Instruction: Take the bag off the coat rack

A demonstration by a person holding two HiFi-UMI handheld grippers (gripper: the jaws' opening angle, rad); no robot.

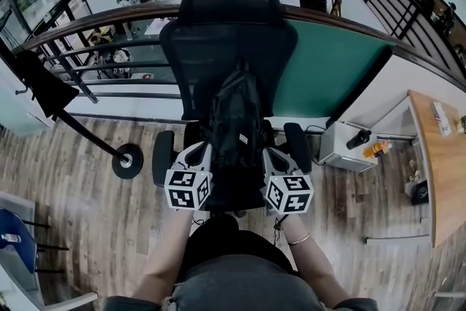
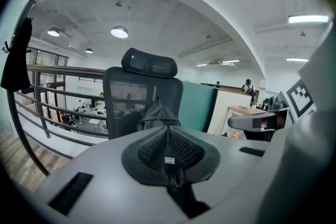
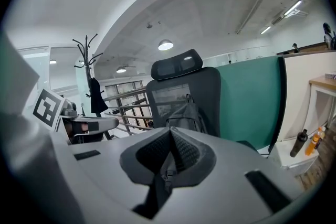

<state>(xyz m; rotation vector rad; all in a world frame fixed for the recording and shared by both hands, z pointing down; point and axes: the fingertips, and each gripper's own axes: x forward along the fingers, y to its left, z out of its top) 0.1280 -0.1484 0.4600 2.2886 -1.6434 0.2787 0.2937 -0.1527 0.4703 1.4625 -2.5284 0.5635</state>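
A black backpack (image 1: 237, 120) stands upright on the seat of a black office chair (image 1: 226, 11), leaning on its mesh back. My left gripper (image 1: 198, 160) is at the bag's lower left and my right gripper (image 1: 273, 164) at its lower right. Each is shut on a padded mesh shoulder strap. In the left gripper view the strap (image 2: 169, 152) is pinched between the jaws, with the backpack (image 2: 157, 115) beyond. The right gripper view shows the other strap (image 3: 168, 157) clamped the same way. The coat rack (image 1: 73, 120) stands to the left with a black garment (image 1: 44, 84) hanging on it.
A curved railing (image 1: 109, 47) runs behind the chair, with a green partition (image 1: 328, 69) to the right. A white cabinet (image 1: 346, 146) holding bottles and a wooden desk (image 1: 437, 164) stand at the right. The rack's round base (image 1: 127, 160) sits on the wood floor left of the chair.
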